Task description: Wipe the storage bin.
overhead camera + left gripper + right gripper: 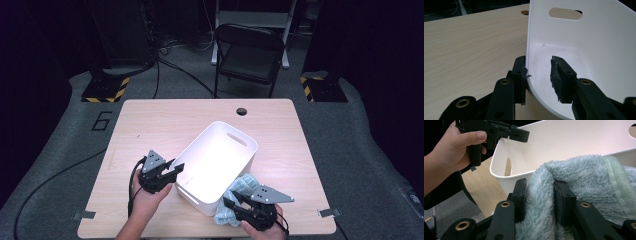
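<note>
1. The white bin (216, 165) sits tilted on the table (150, 125), nothing inside it, long axis running toward the far right corner.
2. The left gripper (175, 169) straddles the bin's near-left wall, jaws parted, one pad touching outside.
3. The right gripper (229, 204) pinches a fold of the blue towel (240, 187), bunched against the bin's near-right wall.

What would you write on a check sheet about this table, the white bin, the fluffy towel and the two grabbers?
Surface: light wood table, round hole near its far edge.
Job's things: white bin tilted; light blue towel outside its near wall.
Clutter: nothing seen.
Grippers: left gripper straddles the bin's rim, inner pad off the wall; right gripper pinches a towel fold.
Cables: black cable crosses the floor at left.
Surroundings: black folding chair, grey floor, striped stand feet.
</note>
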Demonstrator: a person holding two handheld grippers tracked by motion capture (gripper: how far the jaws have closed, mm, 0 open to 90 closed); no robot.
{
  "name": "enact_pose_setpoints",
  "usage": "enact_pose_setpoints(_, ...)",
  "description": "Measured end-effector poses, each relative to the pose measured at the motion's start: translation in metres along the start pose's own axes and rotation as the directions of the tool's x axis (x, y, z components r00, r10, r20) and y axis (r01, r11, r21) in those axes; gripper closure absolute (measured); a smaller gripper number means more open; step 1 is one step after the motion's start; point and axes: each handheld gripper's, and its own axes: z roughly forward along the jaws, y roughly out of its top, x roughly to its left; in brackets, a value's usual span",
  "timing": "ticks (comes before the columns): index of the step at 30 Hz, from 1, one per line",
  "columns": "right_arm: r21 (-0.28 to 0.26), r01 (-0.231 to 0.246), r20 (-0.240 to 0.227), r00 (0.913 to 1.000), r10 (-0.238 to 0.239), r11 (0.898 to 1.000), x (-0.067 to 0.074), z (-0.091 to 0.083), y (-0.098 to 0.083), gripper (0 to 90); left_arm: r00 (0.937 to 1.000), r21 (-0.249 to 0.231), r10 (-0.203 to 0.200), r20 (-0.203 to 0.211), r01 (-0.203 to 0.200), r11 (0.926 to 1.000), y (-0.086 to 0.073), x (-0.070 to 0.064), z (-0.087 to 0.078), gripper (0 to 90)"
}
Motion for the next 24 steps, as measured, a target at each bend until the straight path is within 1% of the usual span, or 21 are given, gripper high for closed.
enact_pose_setpoints(3, -0.002, -0.012, -0.007, 0.9999, 0.012, 1.000, -0.002, 0.001, -0.002, 65.8, 1.0000, 0.000, 0.000, 0.000, 0.000, 1.0000, 0.000, 0.000, 0.000, 65.4)
enact_pose_setpoints(6, 0.023, -0.008, 0.000, 1.0000, 0.008, 1.000, -0.004, 0.005, -0.006, 65.9, 1.0000, 0.001, 0.000, 0.001, 0.000, 1.0000, 0.000, 0.000, 0.000, 65.5)
enact_pose_setpoints(9, 0.048, -0.015, 0.004, 0.9999, 0.014, 0.999, -0.008, 0.010, -0.013, 66.0, 1.0000, 0.001, 0.000, 0.001, 0.000, 1.0000, 0.000, 0.000, 0.000, 65.5)
enact_pose_setpoints(10, 0.057, -0.025, 0.005, 0.9997, 0.024, 0.998, -0.009, 0.012, -0.015, 66.1, 1.0000, 0.001, -0.001, 0.001, 0.001, 1.0000, 0.000, 0.000, 0.000, 65.5)
enact_pose_setpoints(11, 0.057, -0.025, 0.005, 0.9997, 0.024, 0.998, -0.009, 0.012, -0.015, 66.1, 1.0000, 0.001, -0.001, 0.001, 0.001, 1.0000, 0.000, 0.000, 0.000, 65.4)
enact_pose_setpoints(12, 0.068, -0.042, 0.006, 0.9991, 0.041, 0.997, -0.013, 0.015, -0.020, 66.4, 1.0000, 0.000, -0.002, 0.001, 0.002, 1.0000, 0.000, 0.000, 0.000, 65.3)
enact_pose_setpoints(17, 0.103, -0.061, 0.037, 0.9977, 0.057, 0.993, -0.022, 0.025, -0.033, 66.5, 0.9999, 0.003, -0.009, 0.006, 0.009, 1.0000, 0.000, 0.001, 0.000, 64.2)
enact_pose_setpoints(20, 0.140, -0.090, 0.034, 0.9957, 0.086, 0.986, -0.028, 0.030, -0.040, 66.2, 0.9998, 0.001, -0.017, 0.011, 0.017, 0.9998, -0.001, 0.001, 0.000, 63.7)
enact_pose_setpoints(21, 0.148, -0.092, 0.029, 0.9956, 0.089, 0.985, -0.030, 0.032, -0.042, 66.1, 0.9997, -0.002, -0.022, 0.012, 0.022, 0.9998, -0.001, 0.001, 0.001, 63.5)
enact_pose_setpoints(23, 0.155, -0.111, 0.022, 0.9938, 0.109, 0.982, -0.032, 0.033, -0.045, 66.0, 0.9997, -0.004, -0.023, 0.012, 0.023, 0.9997, -0.001, 0.002, 0.001, 63.3)
enact_pose_setpoints(24, 0.154, -0.109, 0.020, 0.9941, 0.107, 0.982, -0.032, 0.033, -0.045, 65.9, 0.9996, -0.001, -0.024, 0.013, 0.024, 0.9997, -0.001, 0.002, 0.001, 63.3)
